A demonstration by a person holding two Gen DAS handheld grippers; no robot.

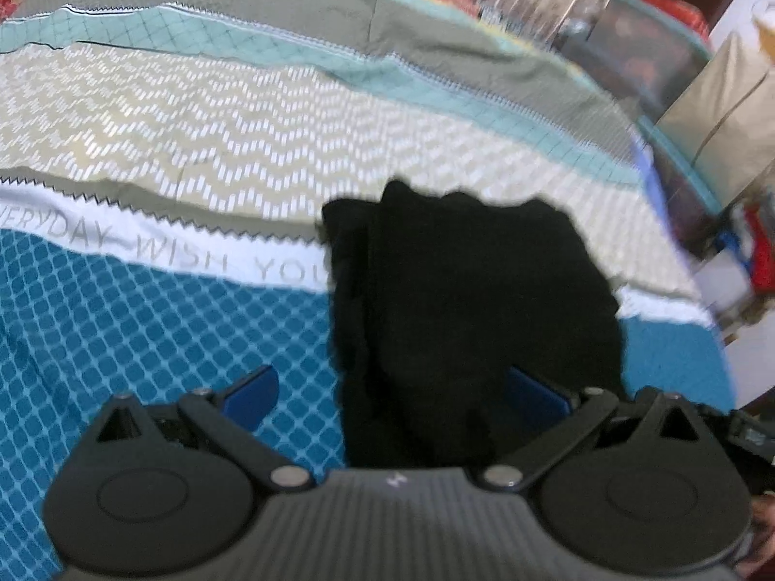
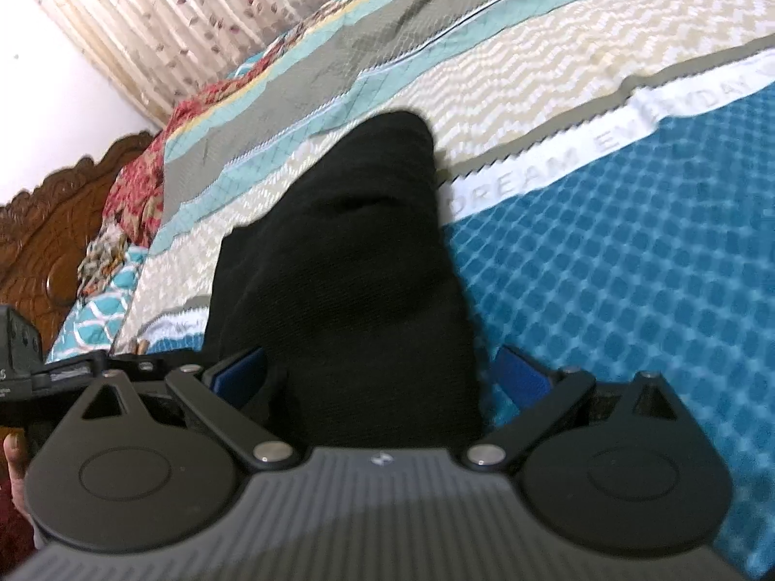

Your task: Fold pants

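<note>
The black pants (image 1: 465,290) lie bundled in a compact heap on the patterned bedspread (image 1: 145,329). My left gripper (image 1: 392,387) is open, its blue pads (image 1: 252,394) spread wide, and the near end of the heap sits between them. The right wrist view shows the same pants (image 2: 348,266) stretching away from the camera. My right gripper (image 2: 380,375) is open too, with its blue pads (image 2: 520,380) on either side of the cloth's near end. Whether any pad touches the cloth I cannot tell.
The bedspread (image 2: 629,266) has blue, white, beige and teal bands. A carved wooden headboard (image 2: 43,242) and floral pillows (image 2: 140,179) sit at the left, a curtain (image 2: 169,24) behind. Boxes and cluttered items (image 1: 717,111) stand past the bed's right edge.
</note>
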